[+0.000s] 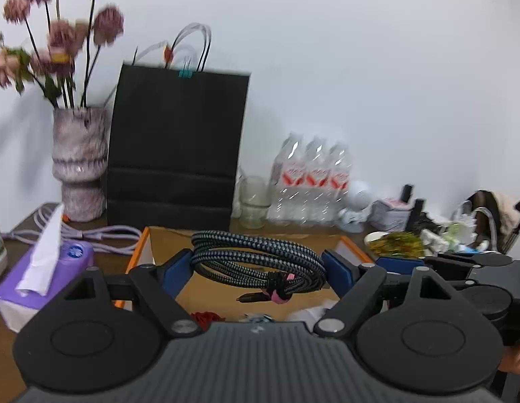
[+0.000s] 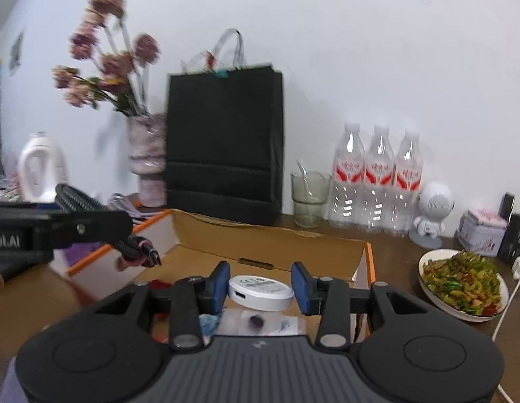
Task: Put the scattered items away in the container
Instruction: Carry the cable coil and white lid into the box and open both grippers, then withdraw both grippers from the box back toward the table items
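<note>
Left wrist view shows my left gripper (image 1: 258,270) clamped on the coiled braided cable (image 1: 256,262), its long axis lying left to right, held over the cardboard box (image 1: 327,235). My right gripper (image 2: 261,288) holds the white round device (image 2: 261,292) over the same box, to the cable's right. Both hands sit level; each item needs only a straight drop, I judge.

Coiled braided cable (image 1: 256,265) and white round device (image 2: 261,292) — above cardboard box (image 2: 270,235).
</note>
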Motion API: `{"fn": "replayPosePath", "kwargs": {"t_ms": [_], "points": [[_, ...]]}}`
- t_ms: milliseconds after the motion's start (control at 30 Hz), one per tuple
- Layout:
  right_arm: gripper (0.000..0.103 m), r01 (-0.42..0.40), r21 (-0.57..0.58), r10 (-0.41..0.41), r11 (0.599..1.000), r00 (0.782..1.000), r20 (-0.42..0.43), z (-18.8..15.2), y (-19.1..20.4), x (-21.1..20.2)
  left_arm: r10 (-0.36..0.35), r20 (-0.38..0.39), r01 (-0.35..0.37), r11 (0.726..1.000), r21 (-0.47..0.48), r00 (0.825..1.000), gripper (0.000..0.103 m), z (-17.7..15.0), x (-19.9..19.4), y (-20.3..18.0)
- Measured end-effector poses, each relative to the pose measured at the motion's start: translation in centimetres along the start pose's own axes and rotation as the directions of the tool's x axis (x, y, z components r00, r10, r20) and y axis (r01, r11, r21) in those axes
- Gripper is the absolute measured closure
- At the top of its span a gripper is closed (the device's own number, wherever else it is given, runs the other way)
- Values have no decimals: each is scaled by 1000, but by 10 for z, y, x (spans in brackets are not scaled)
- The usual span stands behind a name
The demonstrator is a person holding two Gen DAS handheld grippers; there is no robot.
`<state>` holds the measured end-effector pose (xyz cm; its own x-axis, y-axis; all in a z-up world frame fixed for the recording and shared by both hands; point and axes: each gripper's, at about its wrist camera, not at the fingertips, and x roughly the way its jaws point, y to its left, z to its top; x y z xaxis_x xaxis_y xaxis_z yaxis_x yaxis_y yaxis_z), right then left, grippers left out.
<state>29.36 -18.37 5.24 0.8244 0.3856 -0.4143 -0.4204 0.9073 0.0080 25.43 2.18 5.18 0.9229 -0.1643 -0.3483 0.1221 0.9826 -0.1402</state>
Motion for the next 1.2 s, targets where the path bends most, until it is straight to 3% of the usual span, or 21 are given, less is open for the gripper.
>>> {"fn": "replayPosePath", "kwargs": {"t_ms": [233, 300, 333, 367, 467, 867, 1200], "points": [[64, 29, 26, -26, 999, 995, -99, 1, -12, 65, 57, -100, -57, 998, -4, 993, 18, -8, 64, 13], [48, 32, 39, -27, 999, 994, -109, 1, -15, 74, 69, -121, -70, 998, -6, 990, 14, -8, 74, 16], [28, 32, 43, -27, 999, 993, -115, 1, -17, 77, 78, -132, -79, 997, -6, 988, 8, -8, 78, 17], [15, 38, 42, -33, 998, 992, -118, 2, -18, 78, 89, -137, -91, 996, -4, 987, 2, -8, 79, 18], [0, 48, 38, -43, 998, 992, -118, 1, -22, 78, 102, -123, -100, 995, 20, 987, 0, -5, 77, 19], [0, 27, 22, -24, 999, 995, -102, 6, -15, 44, 95, -111, -92, 995, 28, 989, 0, 2, 48, 11], [0, 18, -36, -20, 999, 998, -61, 1, 1, -18, 91, -68, -88, 995, 37, 994, 0, -3, -12, 1]]}}
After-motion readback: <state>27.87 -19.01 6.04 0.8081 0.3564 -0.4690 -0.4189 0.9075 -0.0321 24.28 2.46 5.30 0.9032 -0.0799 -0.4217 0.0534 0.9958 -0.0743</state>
